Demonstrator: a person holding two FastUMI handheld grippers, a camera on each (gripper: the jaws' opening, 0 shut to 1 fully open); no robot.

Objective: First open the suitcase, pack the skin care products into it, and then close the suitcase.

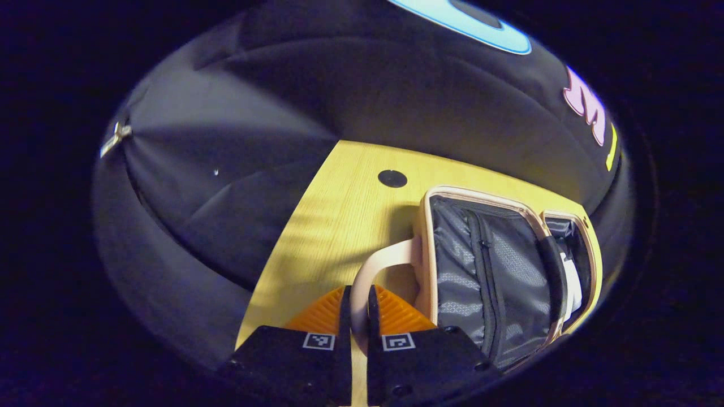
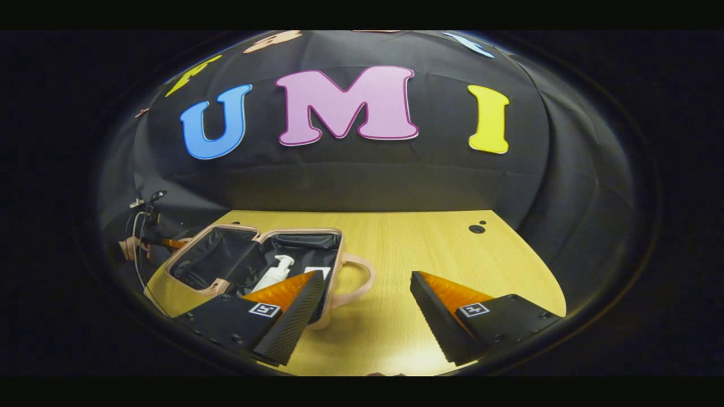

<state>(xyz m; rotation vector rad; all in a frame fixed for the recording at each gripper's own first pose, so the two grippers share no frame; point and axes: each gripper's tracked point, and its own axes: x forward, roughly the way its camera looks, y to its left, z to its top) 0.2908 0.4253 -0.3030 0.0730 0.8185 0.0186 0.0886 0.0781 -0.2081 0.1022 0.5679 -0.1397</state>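
The left hand-held gripper (image 1: 357,308) clamps the open suitcase's (image 1: 498,271) pink handle (image 1: 376,265) near the counter's (image 1: 334,226) seven-o'clock edge, while the right hand-held gripper (image 2: 367,311) gapes over bare wood.

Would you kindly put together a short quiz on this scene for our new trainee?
1. True or false: the suitcase lies closed on the table.
2. What lies inside the suitcase? A) a white pump bottle B) a red towel C) a pair of shoes
3. Fill in: the fingers of the right hand-held gripper stand ___, with nothing between them.

Key: 1 false, both halves lie open; 2 A; 3 open.
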